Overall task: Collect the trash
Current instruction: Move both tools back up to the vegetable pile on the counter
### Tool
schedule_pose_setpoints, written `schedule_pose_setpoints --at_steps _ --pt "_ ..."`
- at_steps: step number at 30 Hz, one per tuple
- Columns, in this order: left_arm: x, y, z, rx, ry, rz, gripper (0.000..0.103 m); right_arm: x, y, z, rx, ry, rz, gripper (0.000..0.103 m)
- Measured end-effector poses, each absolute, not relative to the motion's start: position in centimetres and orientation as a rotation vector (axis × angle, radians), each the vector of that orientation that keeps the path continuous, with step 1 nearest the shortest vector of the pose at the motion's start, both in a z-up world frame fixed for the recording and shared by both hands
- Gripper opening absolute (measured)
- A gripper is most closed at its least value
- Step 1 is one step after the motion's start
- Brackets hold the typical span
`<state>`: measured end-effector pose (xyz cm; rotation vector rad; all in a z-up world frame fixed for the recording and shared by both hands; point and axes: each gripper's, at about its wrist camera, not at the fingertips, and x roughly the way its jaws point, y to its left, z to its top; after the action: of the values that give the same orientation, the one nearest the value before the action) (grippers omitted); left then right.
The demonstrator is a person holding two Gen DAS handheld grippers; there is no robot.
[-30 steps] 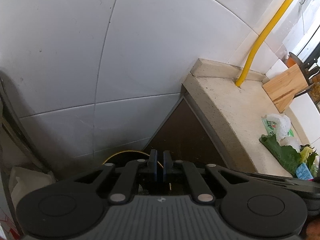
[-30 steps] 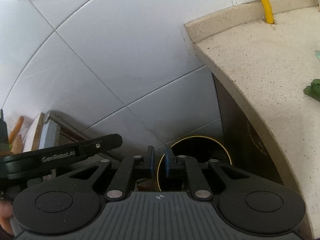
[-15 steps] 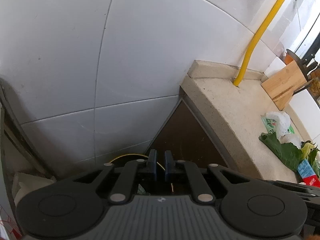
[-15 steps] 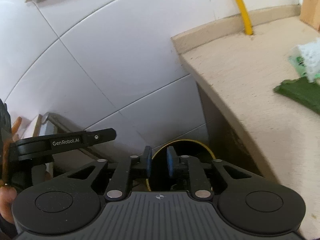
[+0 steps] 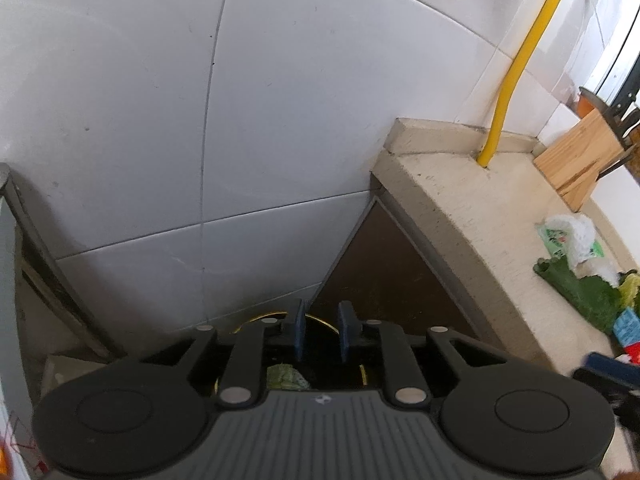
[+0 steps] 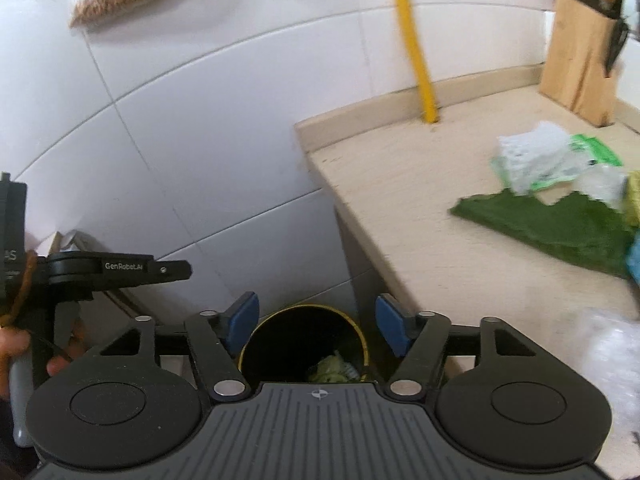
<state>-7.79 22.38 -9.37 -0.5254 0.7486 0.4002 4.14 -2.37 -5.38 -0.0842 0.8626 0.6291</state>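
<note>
Two grippers up, both over the bin, nothing between the jaws of either. Left wrist view: my left gripper [image 5: 321,334] has its jaws just starting to part, gap narrow, pads bare; below it sits the black trash bin [image 5: 280,317] with the yellow rim, a green scrap [image 5: 286,377] already inside. The remaining trash pile [image 5: 584,264] lies off to the right on the beige counter [image 5: 460,216], well apart from this gripper: white crumpled bag, green leaf, something blue and red at the edge that I can't make out. Yellow pipe [image 5: 516,68] and knife block [image 5: 580,160] sit further back. Right wrist view: my right gripper [image 6: 316,322] is opening wide, pads clear, bin [image 6: 304,340] straight below between the fingers, scrap [image 6: 332,368] visible in it. The pile is up and to the right here: white bag [image 6: 536,156] resting on the back of the green leaf [image 6: 560,232], the leaf's long axis running roughly left to right across the counter [image 6: 400,200] with its pointed end toward me. Left gripper [image 6: 120,270] shows at the far left, further from the pile. My call: the right hand is nearer and already spread, so it takes the next pick, reaching right and forward onto the counter; the leaf's near point looks the easiest bite.
</note>
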Motion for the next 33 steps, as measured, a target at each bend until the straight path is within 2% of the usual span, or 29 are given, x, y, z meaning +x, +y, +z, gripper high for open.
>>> schedule_pose_setpoints --at_steps 6,10,18,22,25,33 --pt "-7.4 22.1 -9.9 -0.480 0.774 0.441 0.015 4.7 -7.2 -3.5 -0.019 0.812 0.574 0.076" --pt "-7.0 21.5 -10.0 -0.450 0.782 0.418 0.021 4.8 -11.2 -1.9 0.026 0.759 0.528 0.076" --pt "-6.3 18.4 -8.8 -0.365 0.780 0.358 0.021 5.3 -18.2 0.0 0.018 0.668 0.391 0.076" --pt "-5.0 14.6 -6.7 -0.354 0.746 0.253 0.021 6.4 -20.5 0.3 0.028 0.644 0.351 0.075" --pt "-3.7 11.1 -5.2 -0.348 0.728 0.130 0.026 7.4 -22.4 0.6 0.055 0.635 0.308 0.075" --pt "0.3 1.7 -3.4 -0.302 0.778 -0.191 0.029 8.8 -26.1 0.1 0.094 0.643 0.241 0.075"
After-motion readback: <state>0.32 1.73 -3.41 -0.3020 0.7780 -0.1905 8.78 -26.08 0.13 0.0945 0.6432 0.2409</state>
